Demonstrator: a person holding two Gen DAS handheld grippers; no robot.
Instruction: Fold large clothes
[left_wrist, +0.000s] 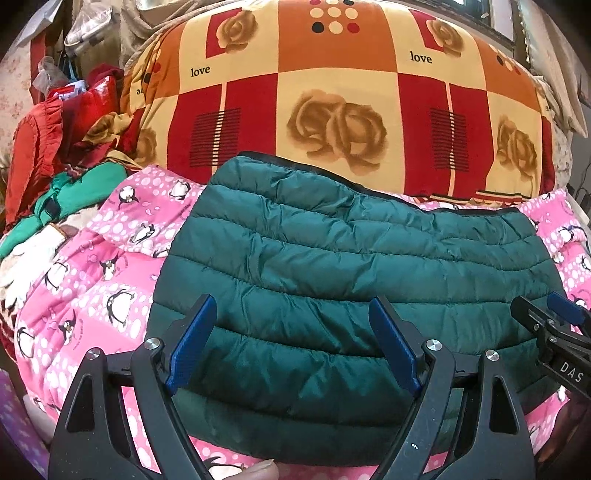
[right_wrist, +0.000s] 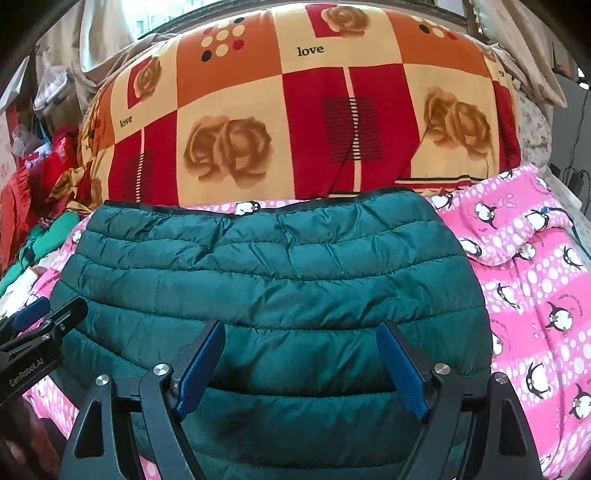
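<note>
Fingers of both grippers stand wide apart with nothing clamped between them. On the left gripper (left_wrist: 291, 339), the 2 blue-padded fingers (left_wrist: 194, 341) hang just above the near half of a dark green quilted puffer jacket (left_wrist: 332, 258), and I cannot tell whether the pads brush the fabric. The right gripper (right_wrist: 299, 362) is spread the same way over the same jacket, a little further toward its right side, and its black body with blue pad also shows at the right edge of the left wrist view.

The jacket lies folded into a broad, rounded block, its stitched bands running sideways and a dark trimmed edge along the far side. It rests on a pink blanket (left_wrist: 92, 280) printed with penguins and white dots, which covers the bed under and around it. Behind the jacket, touching or nearly touching its far edge, a bulky quilt (left_wrist: 332, 92) in red, orange and cream squares with roses and the word "love" is piled high. To the left of the blanket sits a heap of red and green clothes (left_wrist: 48, 177). A fingertip (left_wrist: 258, 470) of the person shows at the bottom edge of the left wrist view.
</note>
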